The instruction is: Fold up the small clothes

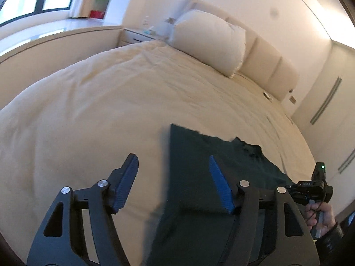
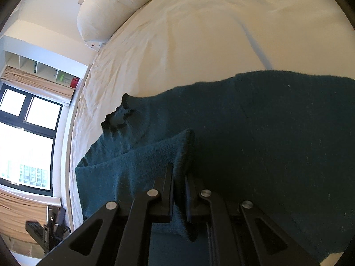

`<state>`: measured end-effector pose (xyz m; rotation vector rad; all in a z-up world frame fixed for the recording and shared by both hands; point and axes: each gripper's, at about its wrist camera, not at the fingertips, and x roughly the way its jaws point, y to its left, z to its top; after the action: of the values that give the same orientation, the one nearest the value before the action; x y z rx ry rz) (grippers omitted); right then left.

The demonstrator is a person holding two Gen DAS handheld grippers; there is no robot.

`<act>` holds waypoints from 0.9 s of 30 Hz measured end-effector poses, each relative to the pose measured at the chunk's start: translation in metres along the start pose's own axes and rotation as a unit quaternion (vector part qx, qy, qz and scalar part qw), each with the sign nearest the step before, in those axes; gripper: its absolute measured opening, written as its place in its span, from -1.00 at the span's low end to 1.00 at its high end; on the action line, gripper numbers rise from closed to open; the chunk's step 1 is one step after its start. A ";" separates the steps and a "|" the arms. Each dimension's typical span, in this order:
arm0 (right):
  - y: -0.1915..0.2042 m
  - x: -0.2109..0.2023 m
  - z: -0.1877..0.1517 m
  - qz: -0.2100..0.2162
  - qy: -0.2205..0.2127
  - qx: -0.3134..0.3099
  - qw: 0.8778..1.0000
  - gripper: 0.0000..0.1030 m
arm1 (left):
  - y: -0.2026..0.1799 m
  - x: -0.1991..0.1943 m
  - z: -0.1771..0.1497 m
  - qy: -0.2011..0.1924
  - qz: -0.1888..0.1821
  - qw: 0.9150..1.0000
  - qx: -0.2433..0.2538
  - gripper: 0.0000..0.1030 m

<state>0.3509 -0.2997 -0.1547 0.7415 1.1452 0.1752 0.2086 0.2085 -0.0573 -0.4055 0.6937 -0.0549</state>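
**Right gripper pinches a fold of the dark sweater on the bed; left gripper spread wide above it**

Left wrist view: the left gripper (image 1: 173, 177) has its two fingers spread wide apart, with nothing between them. Its blue-padded fingers (image 1: 218, 186) hang over the bed (image 1: 99, 102), which is covered in a cream duvet. The dark green sweater (image 1: 195, 177) lies flat on the duvet at the near side of the bed; its straight left edge runs up between the two fingers, so one finger is over cloth and the other over bare duvet. At the far right edge of the sweater the right gripper (image 1: 310, 188) shows from the side, held in a hand (image 1: 321, 217); its fingertips are not visible here. A white pillow (image 1: 210, 42) leans against the padded headboard (image 1: 273, 71), well apart from the sweater. A nightstand (image 1: 142, 35) stands beside the head of the bed.

Right wrist view: the right gripper (image 2: 179, 181) is closed tight on a raised fold of the sweater (image 2: 266, 144), the knit cloth squeezed between its black fingers (image 2: 166, 188) and sticking up past them. The rest of the sweater spreads over the duvet, with a ruffled cuff or collar (image 2: 119, 115) at its far left. A window (image 2: 26, 137) and the pillow (image 2: 115, 6) are in the background.
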 end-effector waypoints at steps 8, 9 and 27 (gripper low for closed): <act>-0.003 0.006 -0.002 -0.003 -0.001 0.007 1.000 -0.83 | -0.044 0.081 0.013 0.073 -0.009 0.995 0.071 -0.17; -0.002 0.007 -0.002 -0.005 -0.002 0.004 1.000 -0.83 | -0.047 0.088 0.010 0.079 -0.007 0.994 0.078 -0.17; -0.007 -0.002 -0.004 -0.024 -0.030 -0.009 0.999 -0.85 | -0.051 0.112 -0.020 0.101 0.017 0.987 0.120 -0.20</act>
<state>0.3450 -0.3042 -0.1578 0.6981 1.1029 0.1213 0.2863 0.1341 -0.1201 -0.1580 0.8837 -0.1467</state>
